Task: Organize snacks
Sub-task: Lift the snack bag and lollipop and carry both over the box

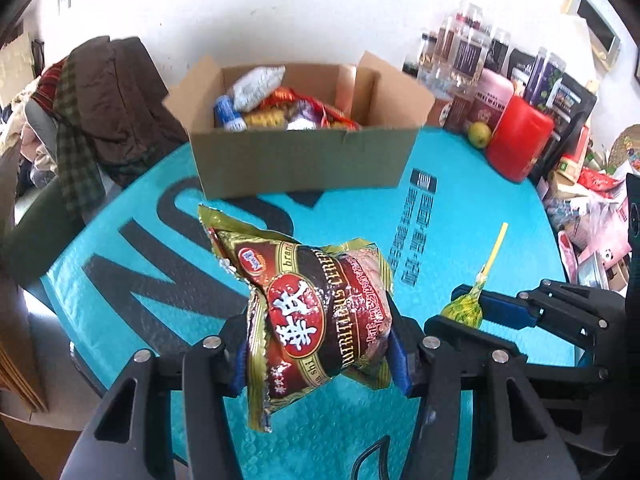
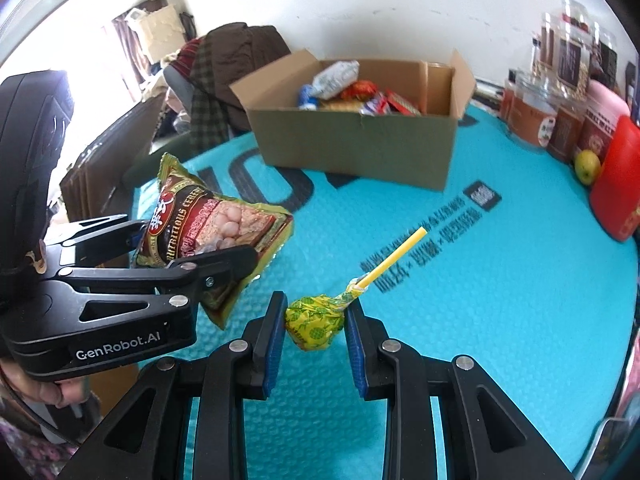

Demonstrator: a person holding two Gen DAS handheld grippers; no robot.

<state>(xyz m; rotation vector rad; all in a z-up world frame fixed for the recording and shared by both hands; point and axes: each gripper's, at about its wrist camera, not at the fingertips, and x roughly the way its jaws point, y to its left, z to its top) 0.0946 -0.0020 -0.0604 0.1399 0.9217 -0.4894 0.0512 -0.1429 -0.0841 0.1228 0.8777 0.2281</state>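
Each claw is black plastic with blue pads and silver screw heads, the left claw marked "GenRobot.AI" in white beneath its screws.

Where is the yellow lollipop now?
The lollipop is clamped in the right gripper above the teal mat, right of the cereal packet, with the cardboard box beyond.

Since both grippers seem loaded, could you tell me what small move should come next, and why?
Probably carry both forward over the open cardboard box: the left gripper is shut on the cereal packet, the right gripper on the yellow lollipop, and other snacks already lie in the box.
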